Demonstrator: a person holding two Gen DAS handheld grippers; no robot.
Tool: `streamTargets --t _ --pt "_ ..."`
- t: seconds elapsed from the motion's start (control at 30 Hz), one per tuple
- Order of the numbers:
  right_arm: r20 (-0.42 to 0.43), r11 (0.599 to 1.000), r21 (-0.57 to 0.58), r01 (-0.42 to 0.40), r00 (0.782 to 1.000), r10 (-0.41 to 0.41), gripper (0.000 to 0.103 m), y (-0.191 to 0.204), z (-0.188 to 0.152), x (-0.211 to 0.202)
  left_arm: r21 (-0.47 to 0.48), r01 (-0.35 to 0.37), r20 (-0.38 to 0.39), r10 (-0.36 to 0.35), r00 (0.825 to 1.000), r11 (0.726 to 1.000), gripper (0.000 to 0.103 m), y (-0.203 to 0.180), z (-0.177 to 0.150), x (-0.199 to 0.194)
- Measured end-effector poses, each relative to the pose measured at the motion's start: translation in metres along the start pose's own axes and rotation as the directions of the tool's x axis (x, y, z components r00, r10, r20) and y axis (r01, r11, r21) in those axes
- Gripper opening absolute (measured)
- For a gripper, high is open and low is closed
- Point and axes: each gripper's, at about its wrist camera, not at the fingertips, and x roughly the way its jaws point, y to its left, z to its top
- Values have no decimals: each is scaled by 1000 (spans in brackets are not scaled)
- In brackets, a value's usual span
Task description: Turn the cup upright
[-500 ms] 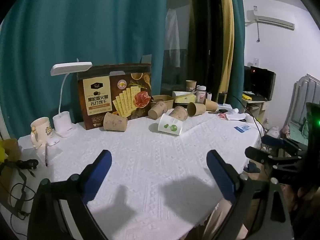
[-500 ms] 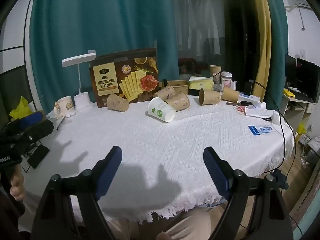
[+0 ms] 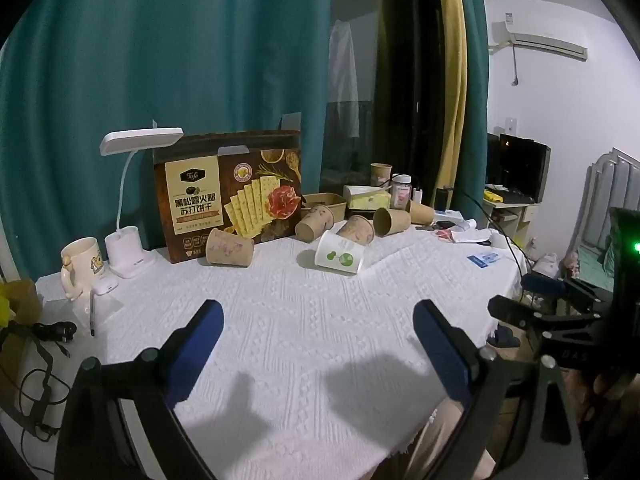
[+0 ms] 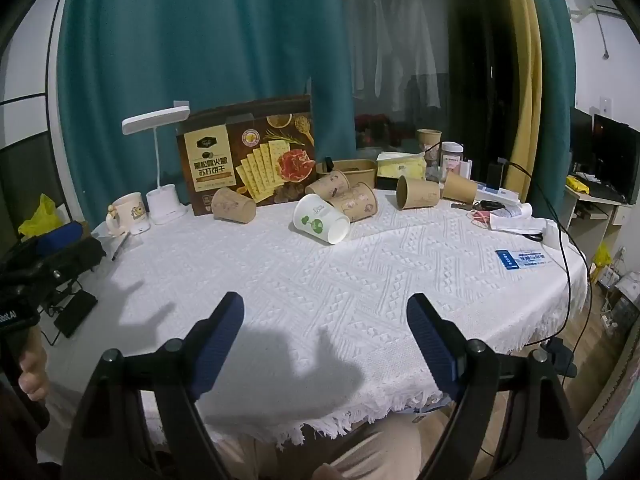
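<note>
White-clothed table (image 4: 360, 280), both my tools idle over its near edge.
Nearest me, left hand-held gripper (image 3: 318, 344) and right hand-held gripper (image 4: 326, 340) gape wide, grasping nothing; farther back the white cup (image 4: 322, 224) lies on its side before brown cups (image 4: 356, 202) and cracker box (image 4: 248, 160).

**A dim room behind the table**

Teal curtains (image 3: 168, 80) hang across the back, with a yellow curtain (image 3: 452, 80) beside a dark window (image 3: 380, 100). The right wall (image 3: 540, 100) is pale and carries an air conditioner (image 3: 546, 42) high up. Below it a dark monitor (image 3: 520, 168) stands on a small desk (image 3: 508, 208). A white tablecloth (image 4: 320, 280) with a fringed edge covers the table. Wood-toned floor (image 4: 600, 320) shows at the right. A white desk lamp (image 3: 136, 144) stands unlit at the back left.
</note>
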Motion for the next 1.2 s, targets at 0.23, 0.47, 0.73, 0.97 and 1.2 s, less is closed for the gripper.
streamTargets --t 0.23,0.47,0.73,0.97,1.2 --pt "-1 1000 2 4 1000 -4 82 0 0 3 -1 1 1 -1 1000 1000 96 0 0 0" --pt "1 1000 2 4 1000 -4 82 -1 1 -1 -1 1 3 -1 1000 1000 96 0 0 0" --pt "3 1000 2 4 1000 -4 82 -6 3 -1 -2 2 4 -2 1000 1000 96 0 0 0" --pt "5 1000 5 3 1000 -3 82 -5 6 -4 -1 2 5 -2 1000 1000 96 0 0 0" --pt "8 1000 3 6 1000 -6 82 -3 5 -6 -2 2 7 -2 1000 1000 96 0 0 0"
